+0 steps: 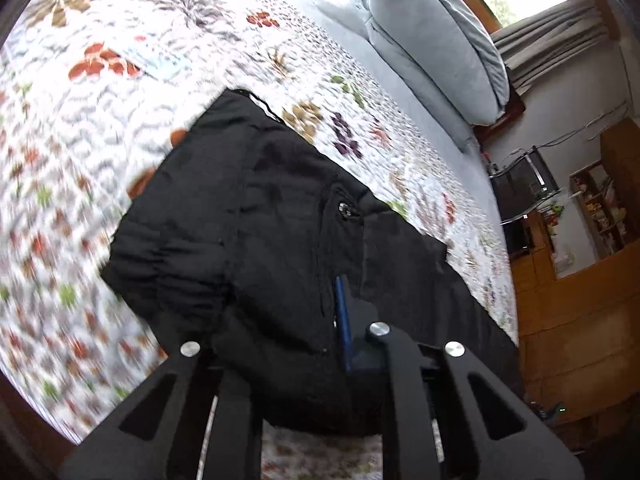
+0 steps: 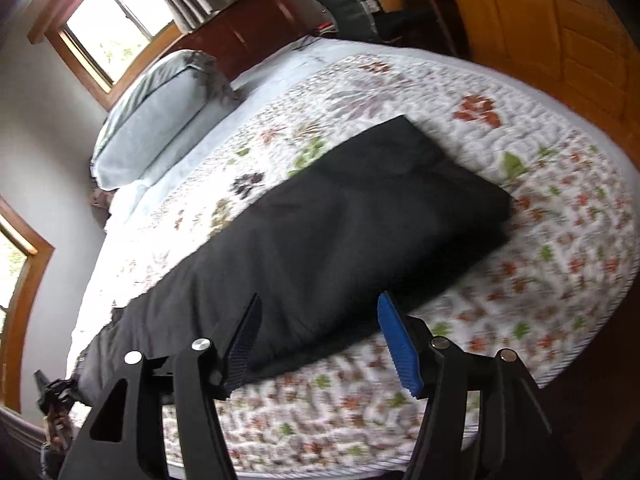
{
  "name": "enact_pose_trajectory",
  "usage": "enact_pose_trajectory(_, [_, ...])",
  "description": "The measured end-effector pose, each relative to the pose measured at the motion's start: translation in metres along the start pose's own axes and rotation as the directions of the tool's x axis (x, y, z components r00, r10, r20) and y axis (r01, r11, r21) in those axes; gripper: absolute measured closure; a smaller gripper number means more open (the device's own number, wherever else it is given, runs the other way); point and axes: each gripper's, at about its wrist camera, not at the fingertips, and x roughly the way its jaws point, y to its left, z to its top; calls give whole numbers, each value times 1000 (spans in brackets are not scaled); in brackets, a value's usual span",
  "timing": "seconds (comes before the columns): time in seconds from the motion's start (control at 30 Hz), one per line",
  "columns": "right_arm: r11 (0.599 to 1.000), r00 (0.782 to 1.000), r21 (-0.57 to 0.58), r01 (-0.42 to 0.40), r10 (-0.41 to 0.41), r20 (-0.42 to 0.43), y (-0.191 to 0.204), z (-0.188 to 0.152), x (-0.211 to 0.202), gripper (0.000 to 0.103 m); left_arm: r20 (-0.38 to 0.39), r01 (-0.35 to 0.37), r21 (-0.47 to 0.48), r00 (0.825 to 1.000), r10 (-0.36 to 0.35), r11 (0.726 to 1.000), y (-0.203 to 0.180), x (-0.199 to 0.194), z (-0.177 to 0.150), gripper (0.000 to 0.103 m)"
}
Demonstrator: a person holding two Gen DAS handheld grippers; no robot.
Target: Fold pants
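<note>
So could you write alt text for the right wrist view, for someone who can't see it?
Black pants lie flat across a floral quilt on a bed, seen from just behind an open claw poised over their near edge. A grey pillow and a window sit behind.

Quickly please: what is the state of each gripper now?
Left gripper: closed on the black pants.
Right gripper: open, holding nothing.

you've got a bed (image 2: 560, 280) with a white floral quilt (image 1: 160, 80) spread over it. black pants (image 2: 340, 232) lie flat across the quilt, and a pale blue pillow (image 2: 160, 120) sits by the wooden headboard (image 2: 240, 28).
</note>
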Motion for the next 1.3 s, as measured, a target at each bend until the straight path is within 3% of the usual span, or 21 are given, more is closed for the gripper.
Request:
enact_pose_trajectory(0.13, [999, 1000, -35, -16, 16, -17, 15, -6, 7, 38, -34, -37, -10, 999, 37, 999, 18, 15, 3, 89])
enact_pose_trajectory(0.23, [1000, 1000, -22, -11, 11, -29, 13, -11, 10, 38, -18, -52, 6, 998, 52, 999, 20, 17, -4, 78])
enact_pose_trajectory(0.3, [999, 999, 29, -24, 25, -21, 2, -15, 7, 38, 17, -45, -11, 999, 45, 999, 20, 6, -8, 49])
enact_pose_trajectory(0.4, [990, 999, 135, -41, 40, 13, -23, -20, -2, 34, 86, -77, -18, 993, 78, 997, 16, -19, -13, 28])
enact_pose_trajectory(0.43, [983, 998, 175, -54, 50, 27, -34, -21, -5, 34, 97, -114, -11, 989, 114, 993, 14, -25, -14, 22])
enact_pose_trajectory(0.47, [975, 997, 212, -67, 60, 39, -43, -22, -7, 34, 139, -205, -5, 969, 204, 979, 10, -35, -17, 17])
enact_pose_trajectory(0.53, [958, 996, 276, -74, 60, 59, -62, -25, -12, 34, 225, -307, 44, 930, 290, 951, -2, -54, -24, 16])
enact_pose_trajectory(0.63, [940, 994, 330, -90, 67, 81, -80, -26, -15, 34, 311, -360, 117, 898, 310, 926, -30, -69, -36, 13])
enact_pose_trajectory(0.77, [926, 991, 360, -113, 81, 103, -94, -17, -11, 34, 353, -288, 226, 915, 198, 931, -70, -69, -52, 12])
enact_pose_trajectory(0.87, [921, 990, 370, -117, 80, 113, -99, -4, -3, 43, 289, -208, 276, 949, 126, 938, -89, -46, -59, 12])
enact_pose_trajectory(0.9, [921, 990, 370, -121, 85, 112, -99, 0, 1, 51, 268, -205, 286, 955, 128, 936, -93, -36, -61, 12])
enact_pose_trajectory(1.0, [922, 989, 364, -129, 94, 112, -98, 11, 8, 58, 203, -225, 303, 965, 168, 926, -93, -6, -64, 12])
enact_pose_trajectory(1.07, [931, 991, 346, -115, 82, 109, -94, 18, 10, 62, 188, -249, 290, 962, 200, 924, -85, 6, -64, 12])
enact_pose_trajectory(1.2, [951, 990, 284, -121, 94, 106, -82, 35, 13, 82, 170, -293, 254, 952, 256, 921, -66, 18, -63, 12])
enact_pose_trajectory(1.3, [962, 993, 254, -98, 76, 96, -74, 47, 19, 86, 168, -307, 266, 948, 269, 914, -60, 20, -60, 12])
